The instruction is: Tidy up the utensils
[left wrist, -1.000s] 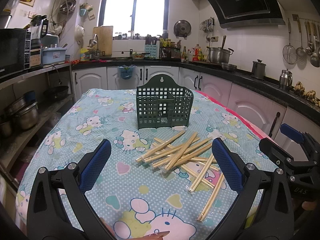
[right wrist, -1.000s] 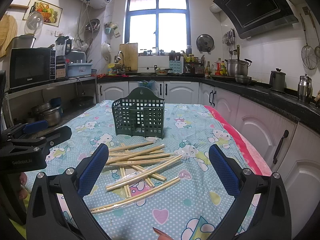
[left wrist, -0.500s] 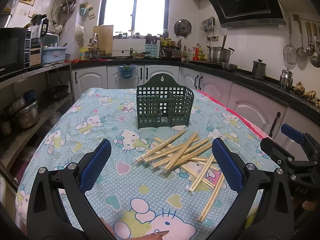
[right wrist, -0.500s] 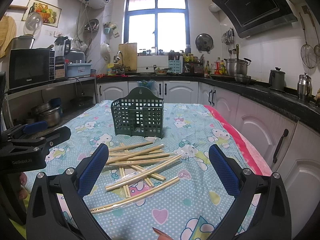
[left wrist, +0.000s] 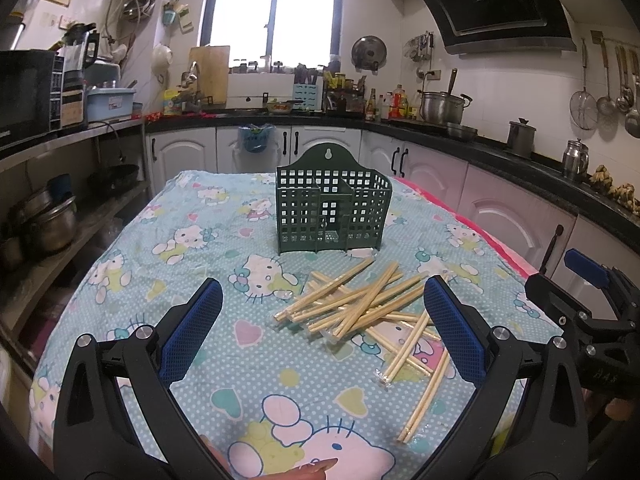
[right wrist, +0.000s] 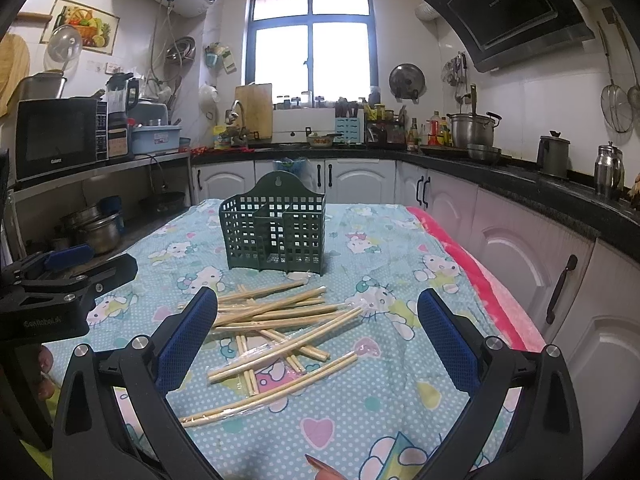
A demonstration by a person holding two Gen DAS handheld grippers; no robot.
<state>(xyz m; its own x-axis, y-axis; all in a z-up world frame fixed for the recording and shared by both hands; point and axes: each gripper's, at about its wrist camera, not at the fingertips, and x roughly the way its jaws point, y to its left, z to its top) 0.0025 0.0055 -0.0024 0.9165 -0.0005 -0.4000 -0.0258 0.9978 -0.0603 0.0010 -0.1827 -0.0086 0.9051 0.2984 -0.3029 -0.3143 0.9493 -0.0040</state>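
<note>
Nothing grasped yet: left gripper spread wide and empty, right gripper likewise released, both hovering above the tablecloth on the near side of the green holder. Chopsticks scattered in a crossed heap just in front of the holder, a few strays nearer the cameras; holder upright, apparently empty.

Probably the step in hand: first pick from the pile. Best to go for a loose pair at the edge of the heap, away from the holder, rather than digging into the crossing. Approach low, fingers straddling the sticks across their length, close near the middle so they stay level. Then tip upright and lower into one compartment without nudging the light holder.

Hard to make out: clear wrappers on some sticks, exact count, which lies over which. Holder's inner dividers only partly readable through the grid. Left gripper cut off at the right view's left edge.
</note>
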